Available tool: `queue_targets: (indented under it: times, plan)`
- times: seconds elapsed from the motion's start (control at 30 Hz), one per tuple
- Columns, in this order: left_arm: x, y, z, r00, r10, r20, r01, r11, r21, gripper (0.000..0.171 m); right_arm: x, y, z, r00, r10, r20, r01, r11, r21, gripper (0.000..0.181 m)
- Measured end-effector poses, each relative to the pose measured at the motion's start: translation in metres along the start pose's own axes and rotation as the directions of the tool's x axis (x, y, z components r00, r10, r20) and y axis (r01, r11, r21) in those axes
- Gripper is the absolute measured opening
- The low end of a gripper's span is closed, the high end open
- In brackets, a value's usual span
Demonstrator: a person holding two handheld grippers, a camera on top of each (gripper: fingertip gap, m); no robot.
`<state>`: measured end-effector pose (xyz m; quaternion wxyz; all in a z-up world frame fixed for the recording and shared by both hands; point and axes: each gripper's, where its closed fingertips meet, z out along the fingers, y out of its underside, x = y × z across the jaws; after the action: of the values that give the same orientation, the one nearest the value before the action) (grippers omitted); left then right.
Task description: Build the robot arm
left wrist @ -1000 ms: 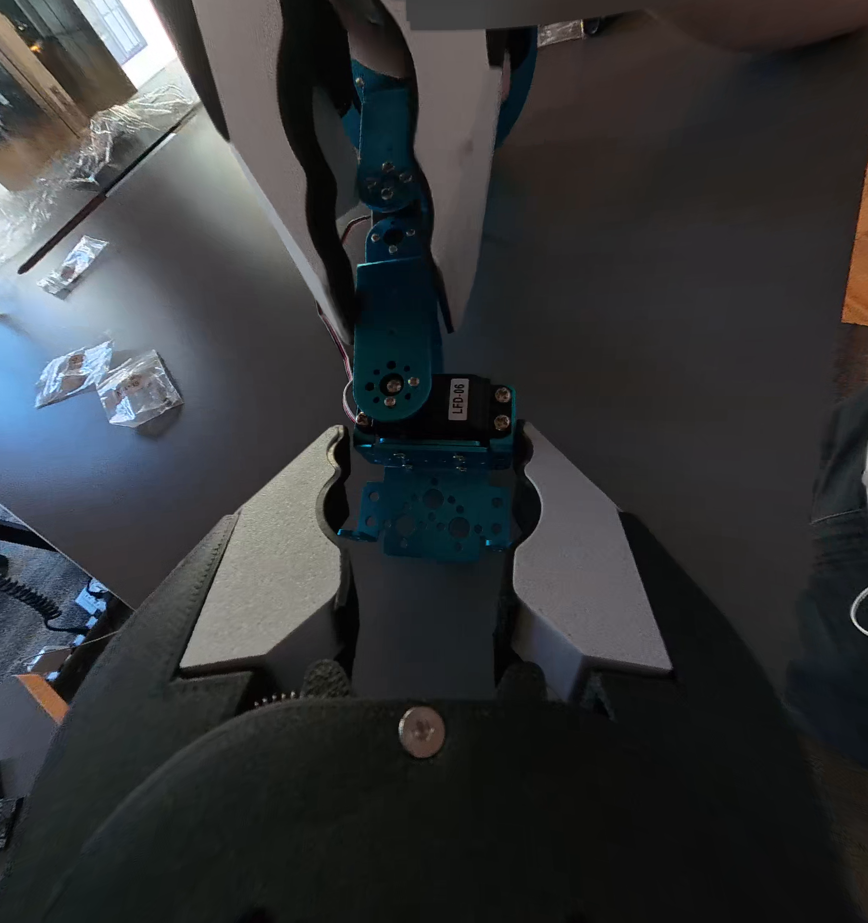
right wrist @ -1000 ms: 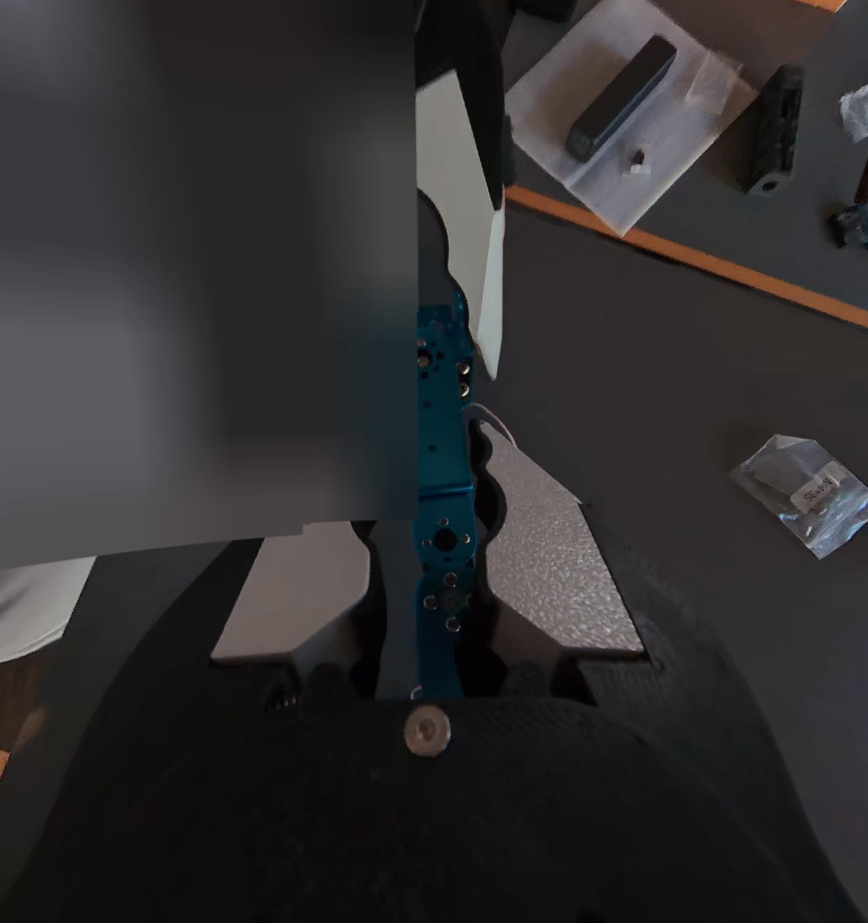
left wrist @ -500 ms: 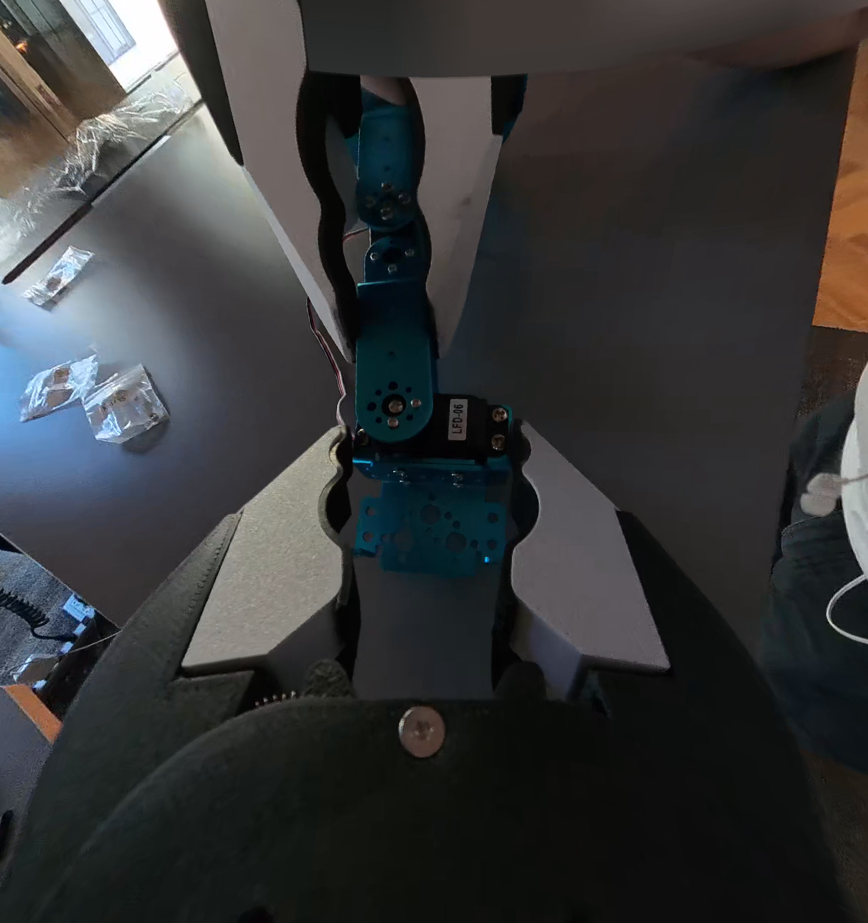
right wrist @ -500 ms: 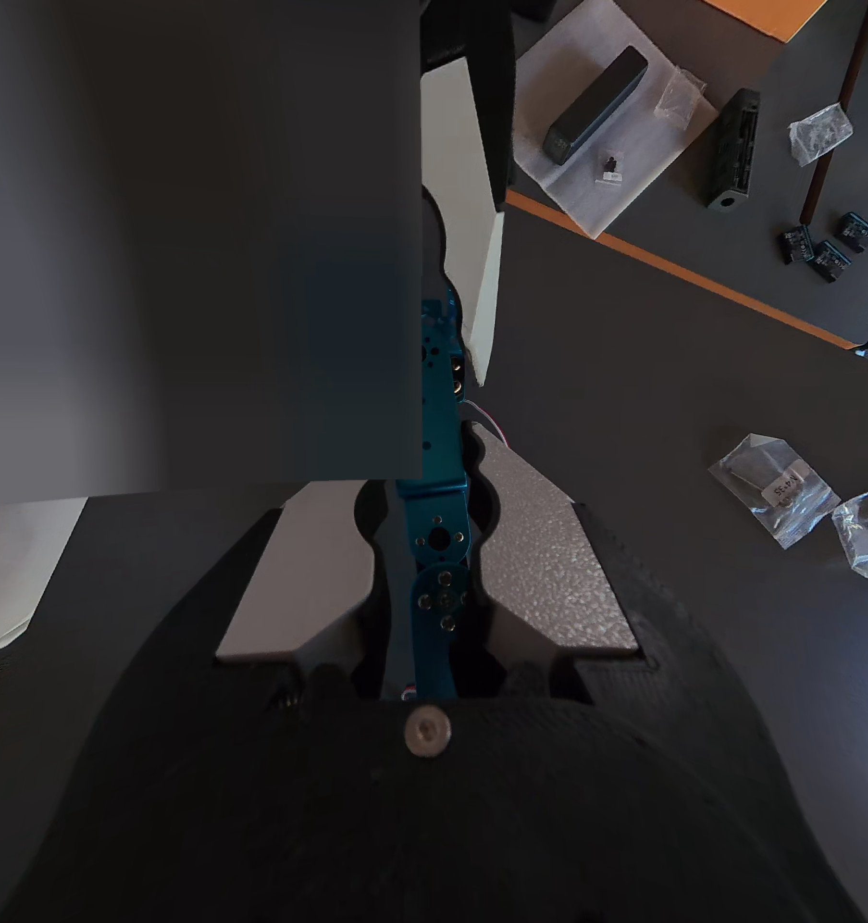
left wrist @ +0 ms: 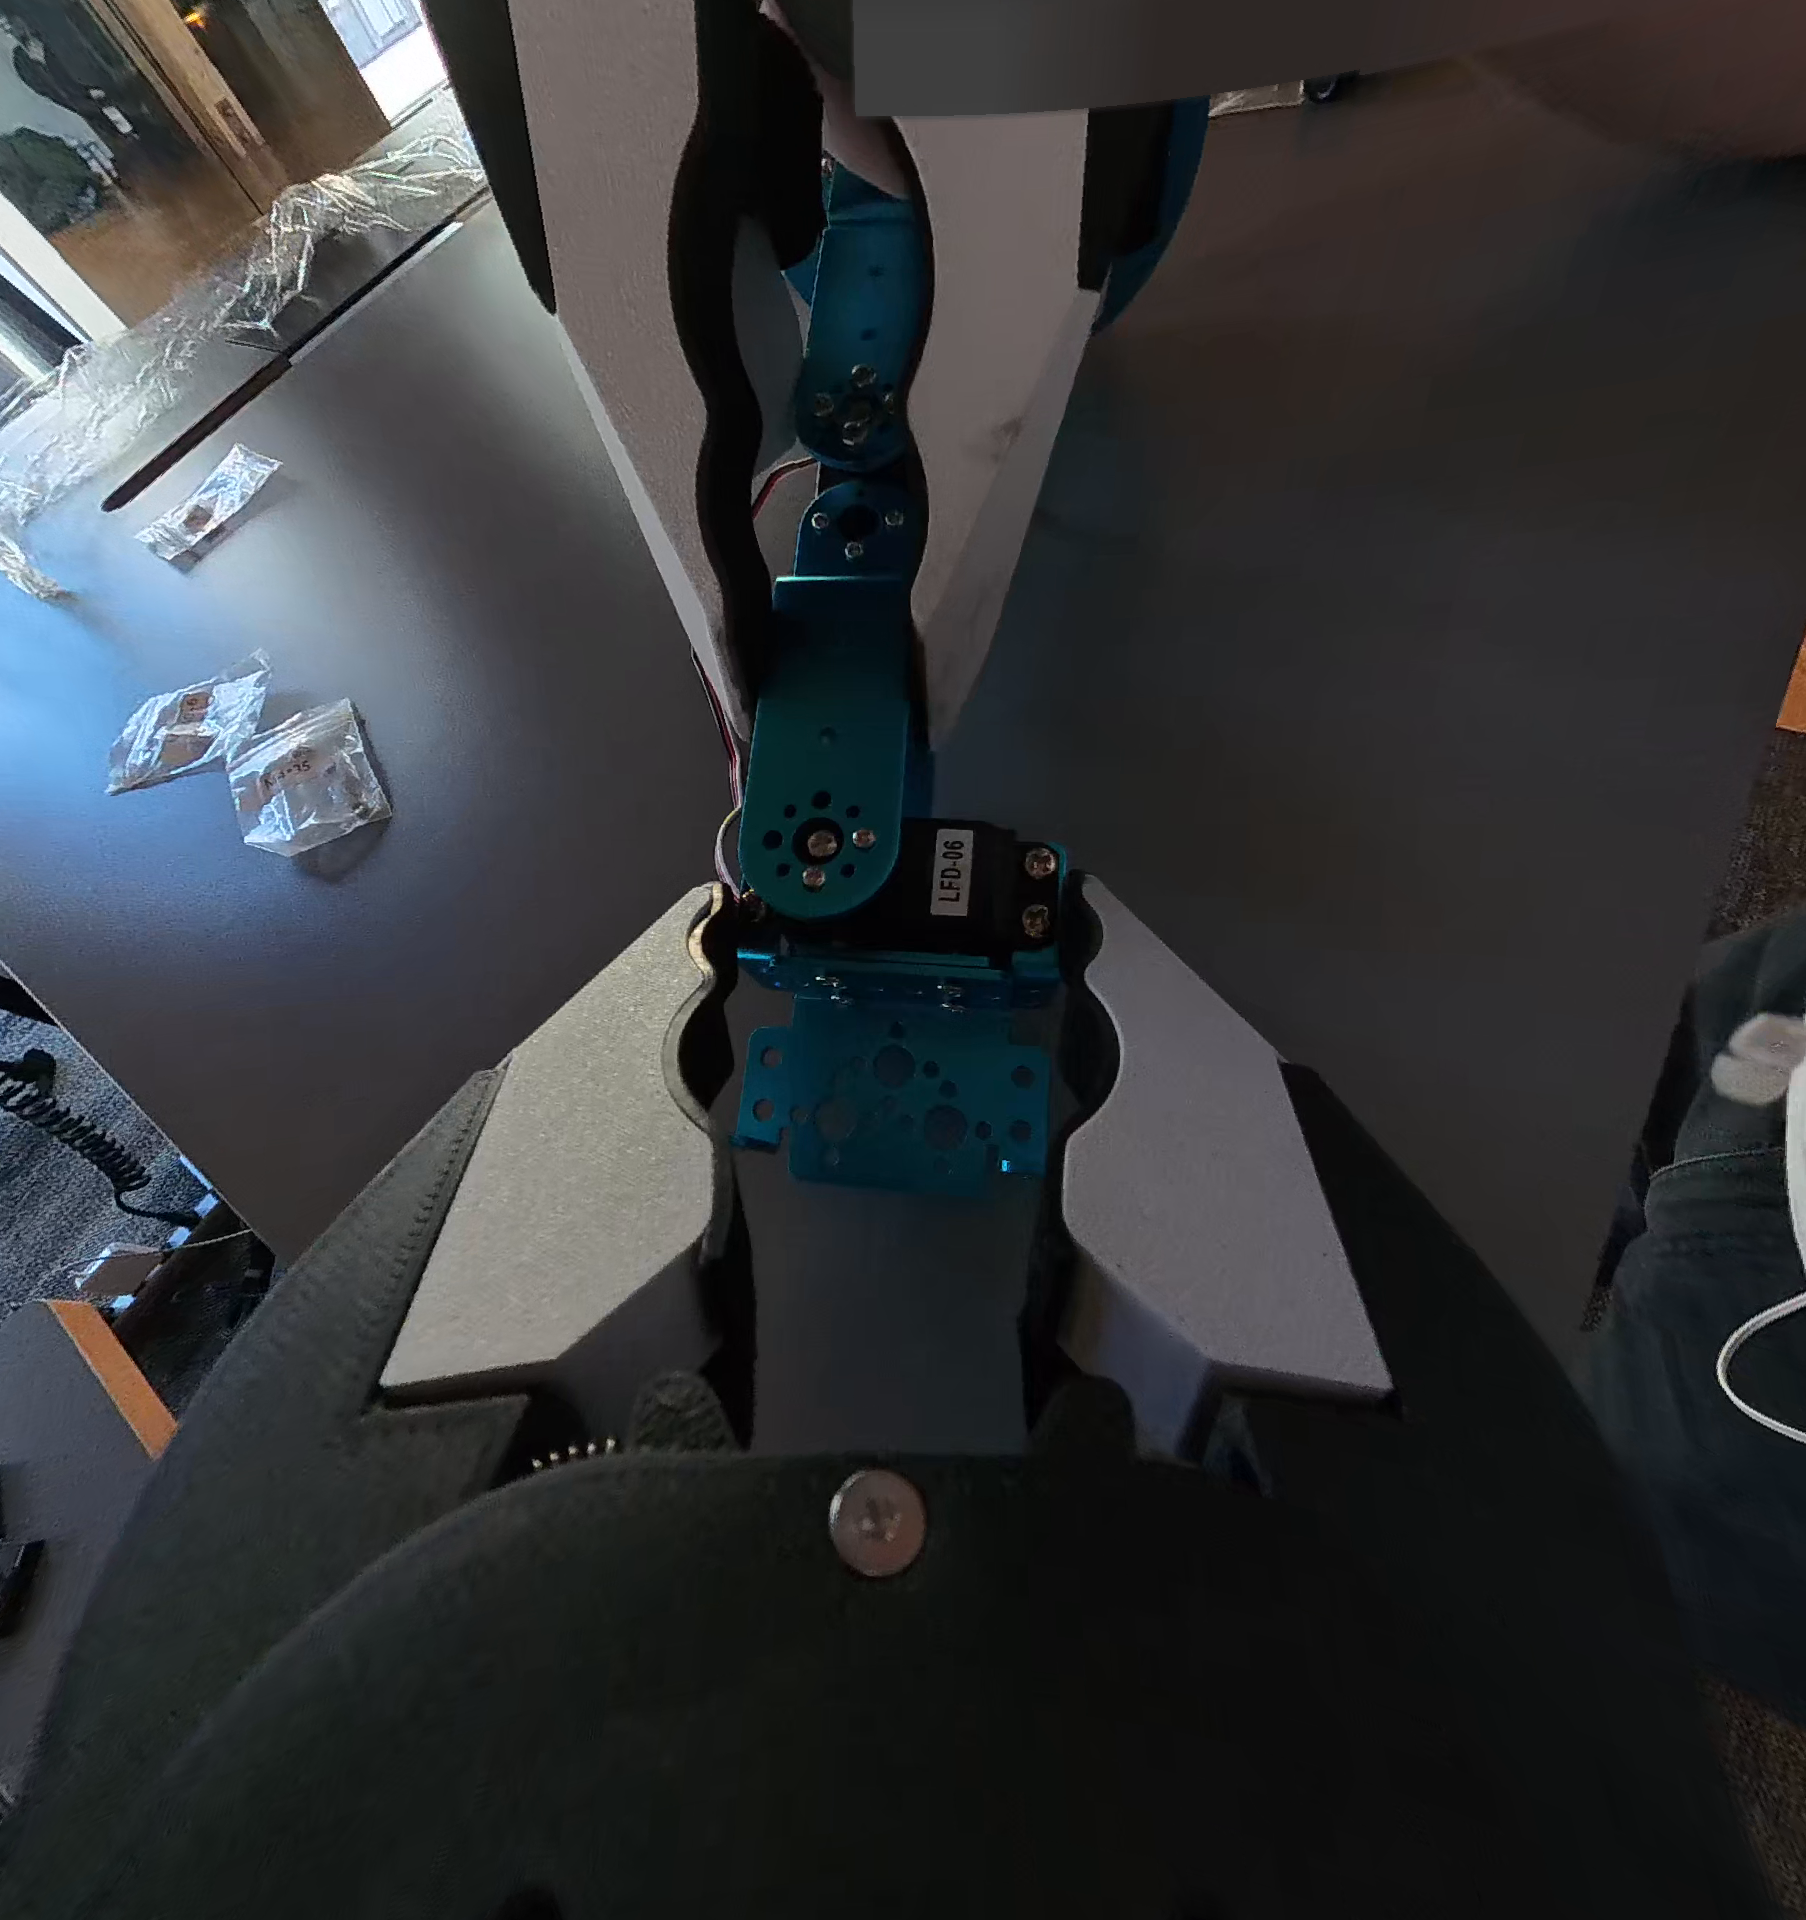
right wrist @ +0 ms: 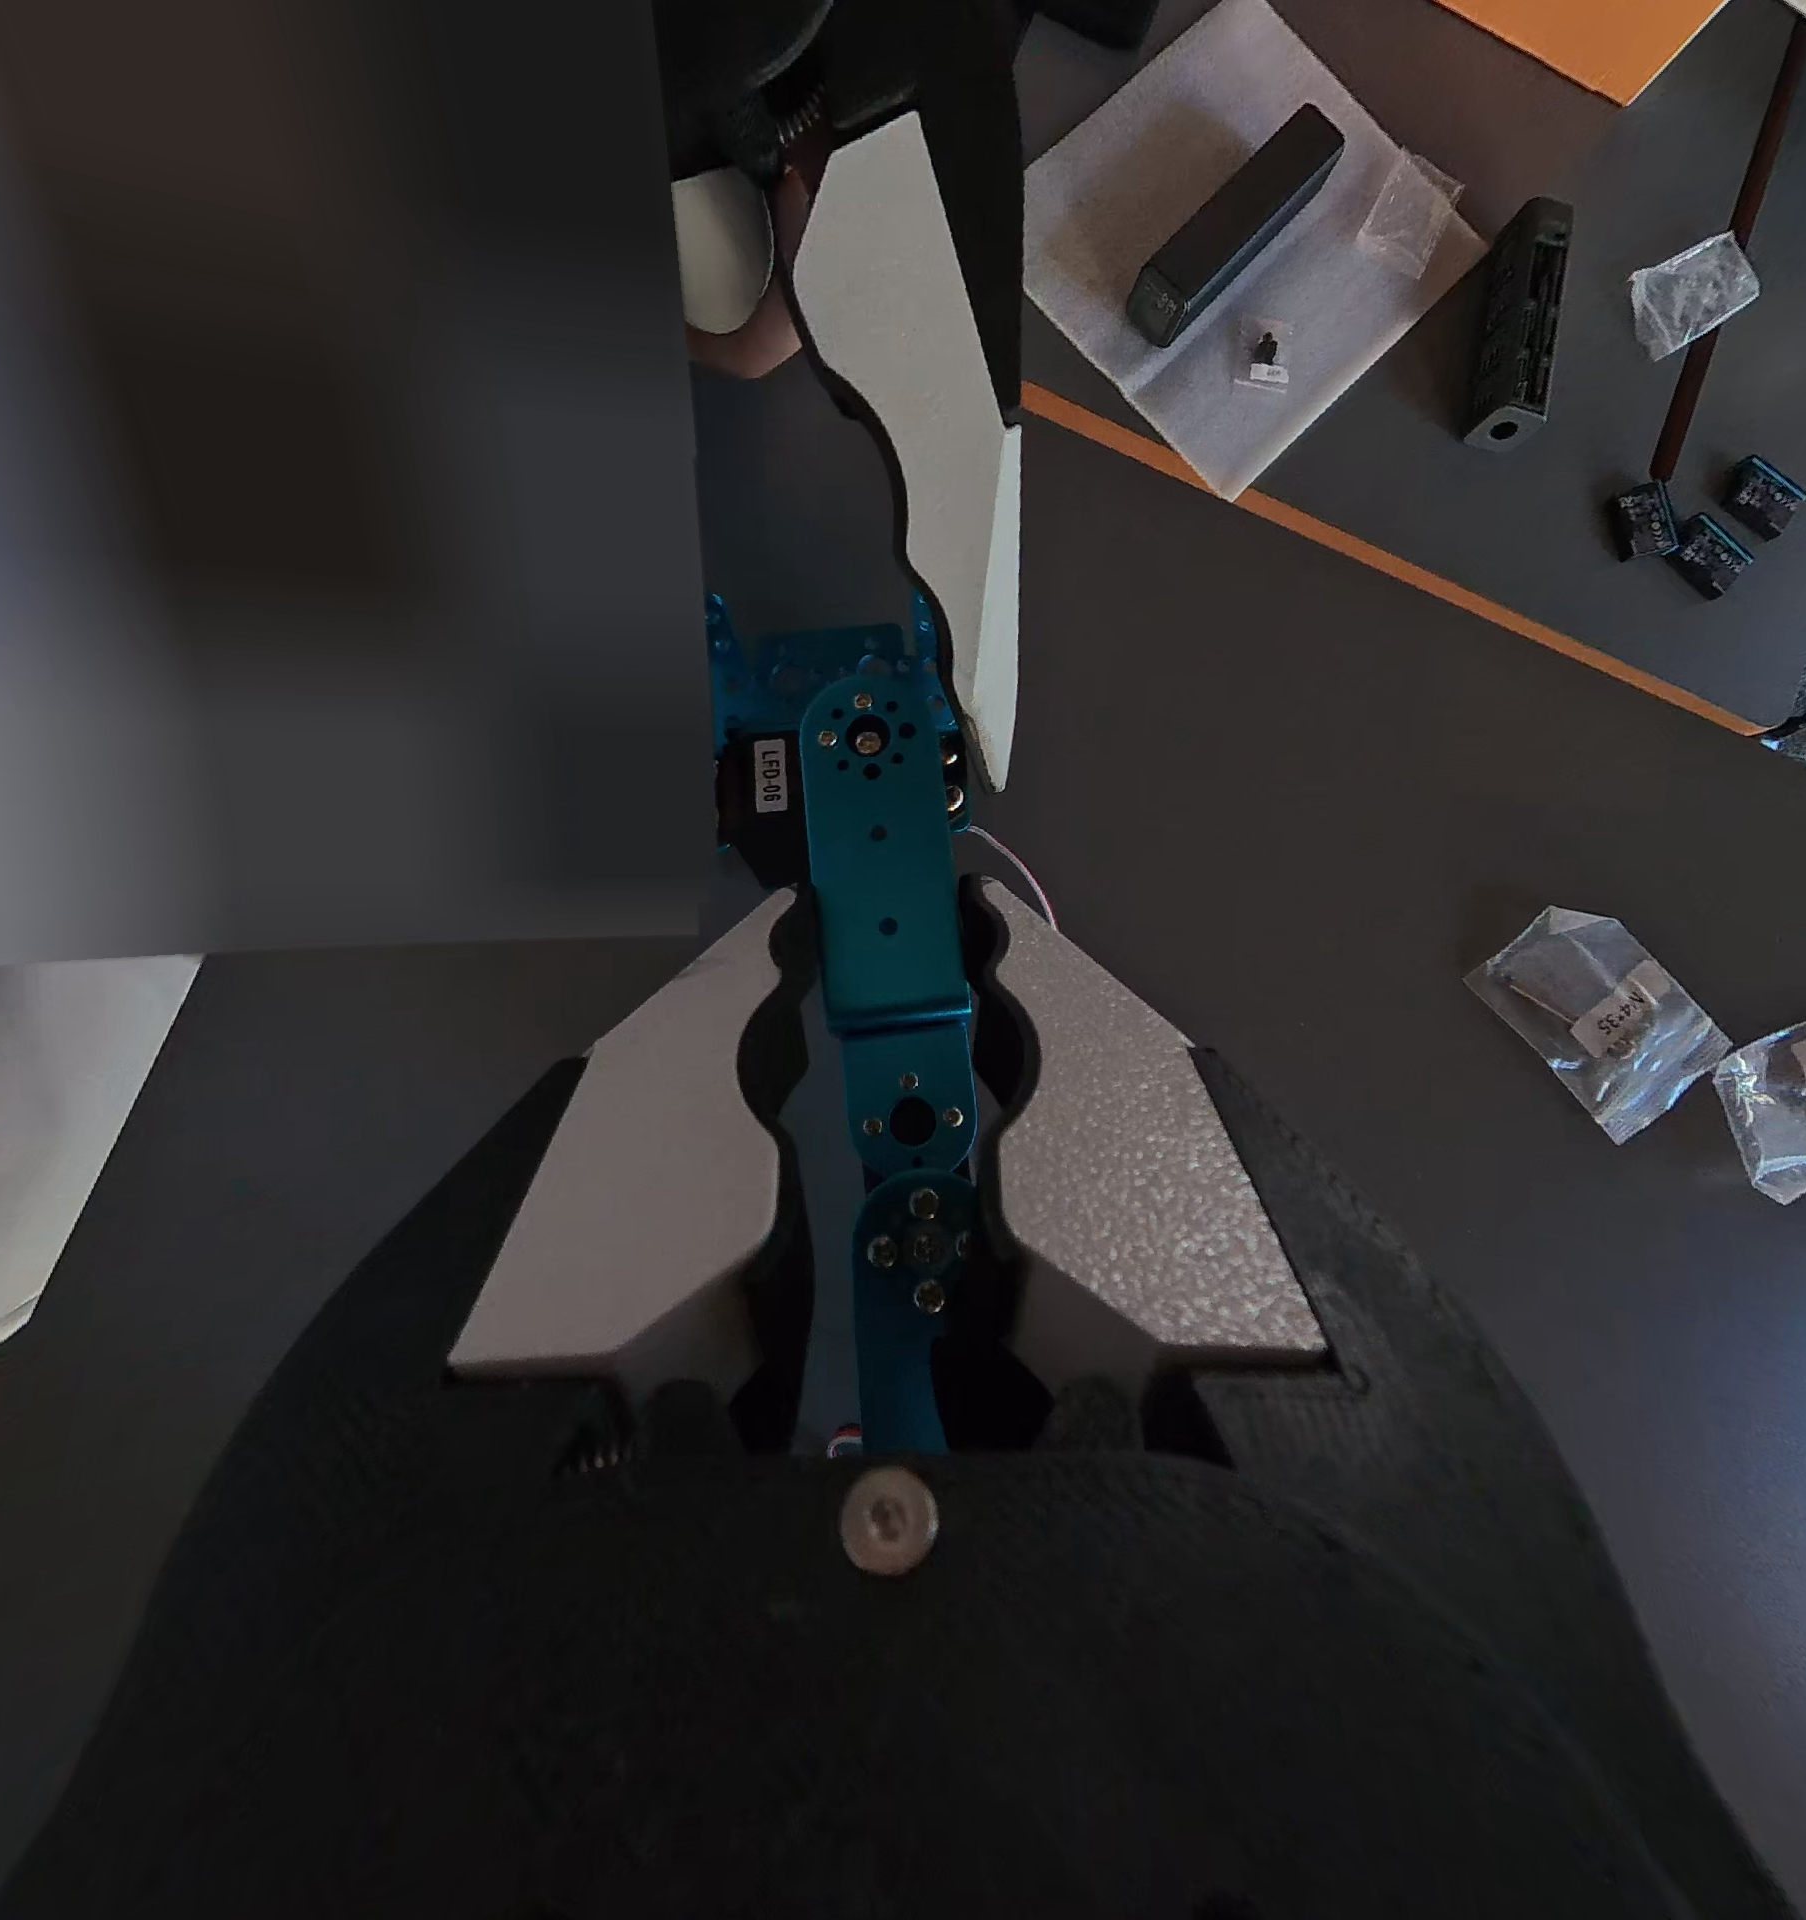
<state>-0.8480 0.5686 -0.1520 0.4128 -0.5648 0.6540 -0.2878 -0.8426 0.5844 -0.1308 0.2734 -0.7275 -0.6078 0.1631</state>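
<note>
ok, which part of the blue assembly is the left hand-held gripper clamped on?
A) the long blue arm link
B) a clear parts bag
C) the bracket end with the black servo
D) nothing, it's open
C: the left hand-held gripper pinches the blue bracket right under the black servo; the right hand-held gripper has the long link.

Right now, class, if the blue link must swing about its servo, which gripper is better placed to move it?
Right, probably. The right gripper is shut on the blue link itself, while the left gripper clamps the servo at the pivot end, so it suits steadying.
</note>
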Motion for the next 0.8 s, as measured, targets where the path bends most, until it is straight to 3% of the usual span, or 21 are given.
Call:
queue_targets:
  times: [0.8]
  plan:
    - [-0.0053, 0.0011, 0.0025, 0.998, -0.066, -0.004, 0.066, 0.998, -0.004, 0.062, 0.0022, 0.0003, -0.0006, 0.999, -0.043, -0.024, 0.043, 0.999, -0.001, 0.028]
